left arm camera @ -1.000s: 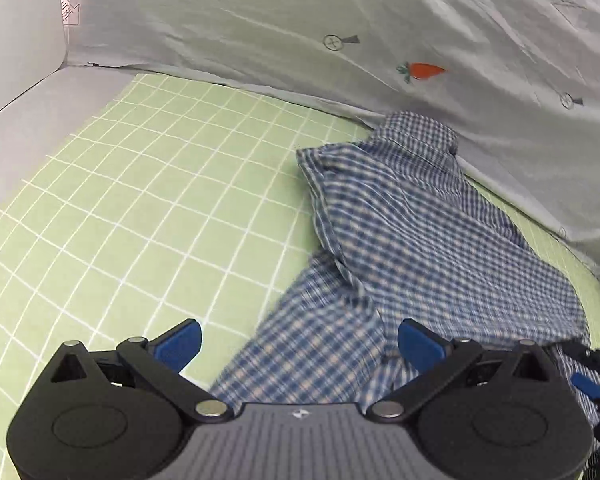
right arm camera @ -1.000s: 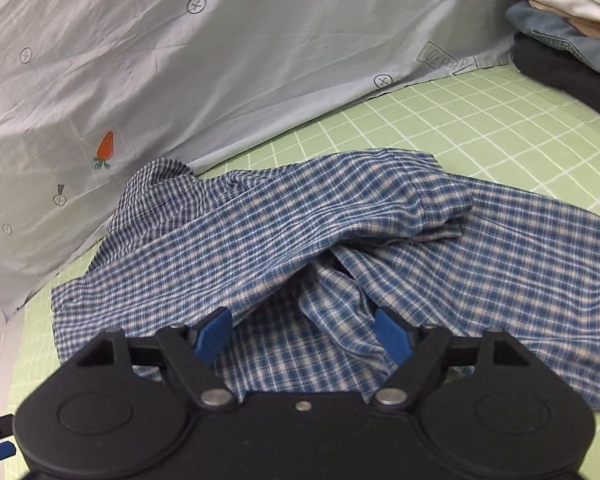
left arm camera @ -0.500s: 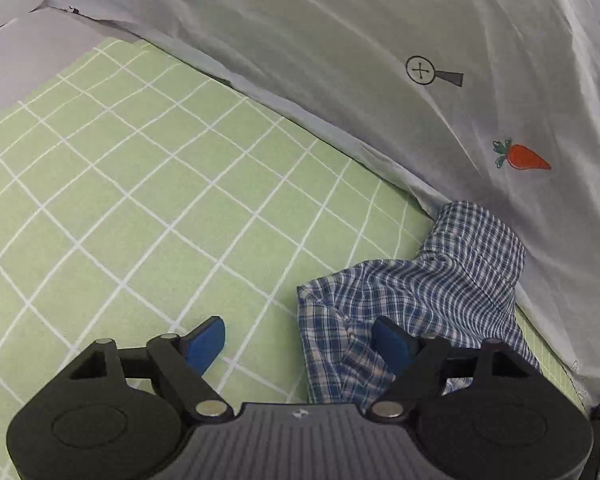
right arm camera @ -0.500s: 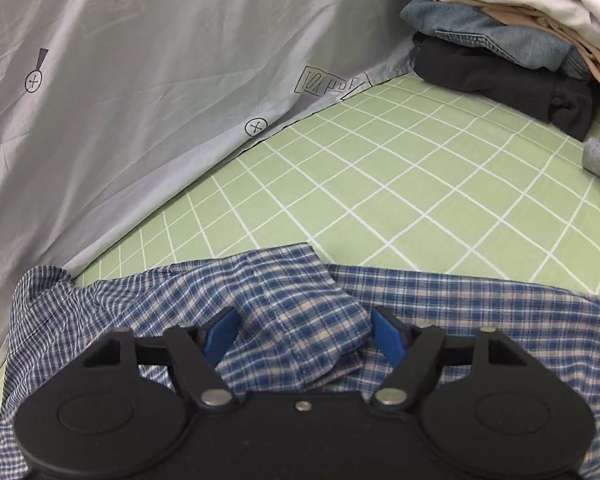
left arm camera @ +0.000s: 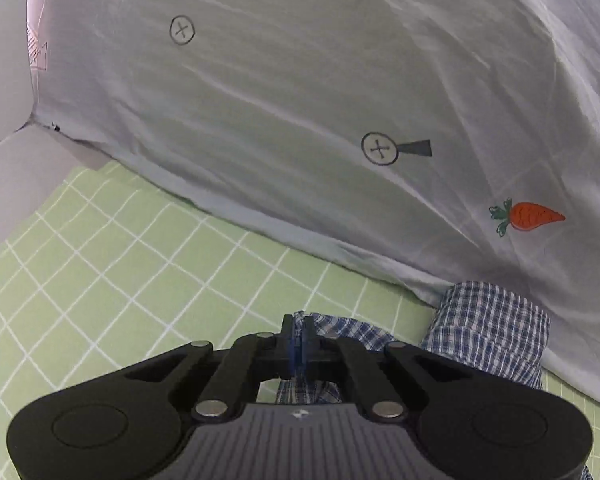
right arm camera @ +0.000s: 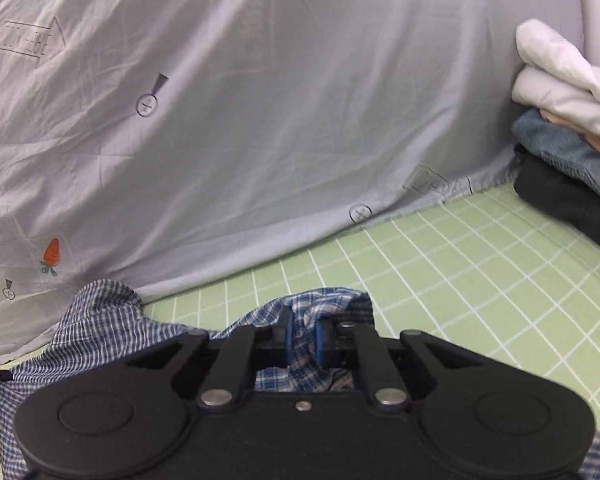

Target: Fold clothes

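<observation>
A blue and white checked shirt (left arm camera: 488, 324) lies on the green grid sheet (left arm camera: 112, 264) against a hanging grey cloth. My left gripper (left arm camera: 298, 334) is shut on an edge of the shirt, and a little fabric sticks out past its blue pads. The rolled collar or cuff part lies to its right. In the right wrist view the shirt (right arm camera: 96, 320) spreads to the left and under the tool. My right gripper (right arm camera: 303, 334) has its jaws closing on a raised bunch of the shirt, with cloth pinched between the blue pads.
A grey cloth (right arm camera: 260, 120) printed with screws and a carrot (left arm camera: 528, 216) hangs along the back. A stack of folded clothes (right arm camera: 568, 136) in white, denim and black stands at the far right. A pale wall (left arm camera: 0, 80) borders the sheet on the left.
Both grippers moved over the shirt toward the back cloth and went from wide open to closed on shirt fabric. The left view now shows mostly bare sheet and backdrop.
</observation>
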Available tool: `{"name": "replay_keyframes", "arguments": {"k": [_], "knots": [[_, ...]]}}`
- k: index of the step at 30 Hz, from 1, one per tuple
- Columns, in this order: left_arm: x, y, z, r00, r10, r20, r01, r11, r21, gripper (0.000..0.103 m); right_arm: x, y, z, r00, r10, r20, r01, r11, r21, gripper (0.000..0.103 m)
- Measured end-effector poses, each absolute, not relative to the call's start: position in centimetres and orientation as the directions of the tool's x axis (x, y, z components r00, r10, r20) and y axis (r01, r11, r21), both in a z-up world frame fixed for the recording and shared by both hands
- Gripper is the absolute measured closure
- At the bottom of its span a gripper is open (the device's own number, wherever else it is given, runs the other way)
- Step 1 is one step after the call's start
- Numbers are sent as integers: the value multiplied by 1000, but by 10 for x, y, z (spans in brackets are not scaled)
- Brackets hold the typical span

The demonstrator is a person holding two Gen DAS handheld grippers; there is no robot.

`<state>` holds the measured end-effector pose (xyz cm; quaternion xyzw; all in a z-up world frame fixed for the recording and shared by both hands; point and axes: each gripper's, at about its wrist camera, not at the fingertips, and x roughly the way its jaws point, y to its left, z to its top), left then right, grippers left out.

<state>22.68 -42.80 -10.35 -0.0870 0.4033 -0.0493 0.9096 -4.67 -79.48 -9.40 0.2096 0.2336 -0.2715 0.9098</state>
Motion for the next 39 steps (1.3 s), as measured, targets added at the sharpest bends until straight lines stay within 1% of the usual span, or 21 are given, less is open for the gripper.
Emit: {"name": "replay_keyframes", "arguments": {"k": [2, 4, 7, 8, 9, 10, 11, 12, 13, 14, 15, 17, 18, 21, 23, 25, 28, 29, 30, 35, 39], "knots": [[234, -437, -104, 661, -140, -737, 28, 986, -161, 101, -39, -789, -88, 745, -417, -520, 578, 794, 191, 92], [238, -443, -116, 625, -109, -773, 35, 993, -112, 100, -29, -785, -98, 716, -434, -547, 582, 804, 123, 92], [233, -439, -123, 592, -119, -797, 64, 993, -101, 87, -24, -784, -121, 635, -446, -630, 614, 787, 61, 91], [228, -434, -119, 596, -137, -791, 79, 991, -112, 69, -25, -784, -127, 612, -447, -652, 622, 781, 49, 88], [221, -428, -112, 607, -155, -779, 93, 988, -125, 49, -26, -784, -133, 589, -447, -673, 630, 776, 37, 81], [212, -422, -103, 630, -176, -757, 116, 984, -132, 41, -26, -783, -138, 565, -447, -694, 638, 770, 24, 74], [199, -416, -92, 657, -190, -729, 142, 982, -129, 29, -32, -778, -135, 570, -465, -678, 642, 766, 15, 53], [188, -410, -83, 678, -195, -709, 161, 980, -116, 25, -39, -771, -129, 585, -477, -656, 636, 772, 6, 33], [175, -404, -73, 695, -192, -693, 174, 980, -96, 23, -46, -763, -122, 600, -489, -633, 629, 777, -3, 26], [160, -396, -64, 708, -183, -682, 182, 980, -74, 19, -52, -754, -117, 612, -502, -612, 625, 780, -14, 19], [145, -389, -58, 716, -174, -676, 185, 981, -57, 16, -58, -745, -112, 620, -513, -594, 625, 780, -21, 14], [113, -372, -50, 724, -149, -673, 179, 984, -25, 15, -70, -726, -103, 637, -527, -562, 624, 781, -26, 6], [95, -362, -48, 720, -128, -682, 171, 985, -4, 15, -76, -716, -99, 651, -522, -550, 617, 787, -16, 6], [45, -333, -52, 697, -77, -713, 153, 987, 43, 15, -90, -685, -90, 688, -463, -559, 588, 807, 55, 6], [14, -311, -59, 674, -61, -736, 137, 990, 43, 15, -99, -659, -86, 719, -402, -567, 557, 821, 126, 6], [-14, -287, -67, 639, -70, -766, 127, 992, 15, 15, -107, -633, -85, 747, -332, -576, 519, 833, 194, 8], [-45, -260, -81, 577, -95, -811, 126, 992, -27, 15, -118, -585, -86, 771, -217, -599, 454, 847, 277, 18], [-53, -254, -86, 557, -103, -824, 134, 990, -33, 15, -123, -568, -87, 776, -180, -604, 433, 848, 304, 27], [-61, -247, -89, 541, -112, -834, 146, 989, -38, 15, -126, -552, -90, 775, -146, -615, 419, 847, 326, 40], [-91, -220, -94, 520, -133, -844, 239, 971, -6, 15, -131, -481, -109, 761, 13, -649, 341, 843, 417, 71], [-97, -198, -96, 502, -154, -851, 273, 962, -13, 15, -131, -432, -119, 746, 129, -654, 288, 823, 490, 73]]}}
